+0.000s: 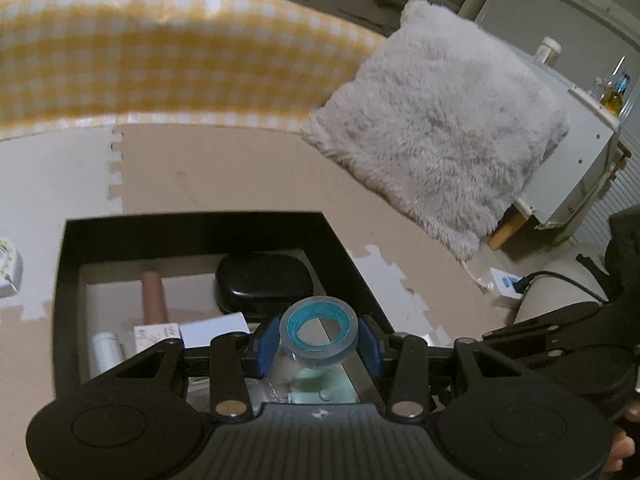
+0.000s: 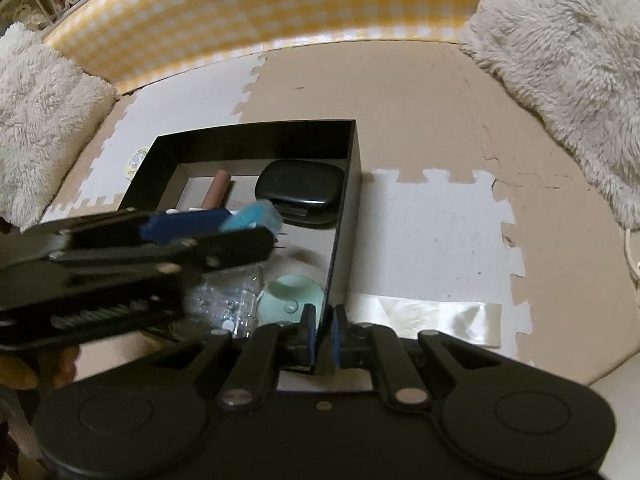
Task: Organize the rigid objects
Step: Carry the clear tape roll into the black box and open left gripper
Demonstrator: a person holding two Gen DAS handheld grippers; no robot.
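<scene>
My left gripper [image 1: 318, 340] is shut on a clear tape roll [image 1: 320, 350] with a blue core, held between its blue pads above the near part of an open black box [image 1: 192, 220]. The right wrist view shows the same roll [image 2: 252, 216] hanging over the box's middle. My right gripper [image 2: 323, 332] is shut on the box's right wall [image 2: 344, 216] near its front corner. Inside lie a black case [image 2: 300, 192], a brown cylinder [image 2: 216, 194], small white boxes [image 1: 212, 328], a white bottle [image 1: 104, 352], a clear plastic container [image 2: 228, 300] and a mint green lid [image 2: 290, 300].
The box stands on a beige and white foam puzzle mat [image 2: 440, 220]. A yellow checked barrier [image 2: 280, 4] runs along the back, with fluffy grey cushions [image 2: 560, 60] at both sides. A round white item [image 2: 136, 162] lies left of the box, a shiny strip [image 2: 424, 316] right of it.
</scene>
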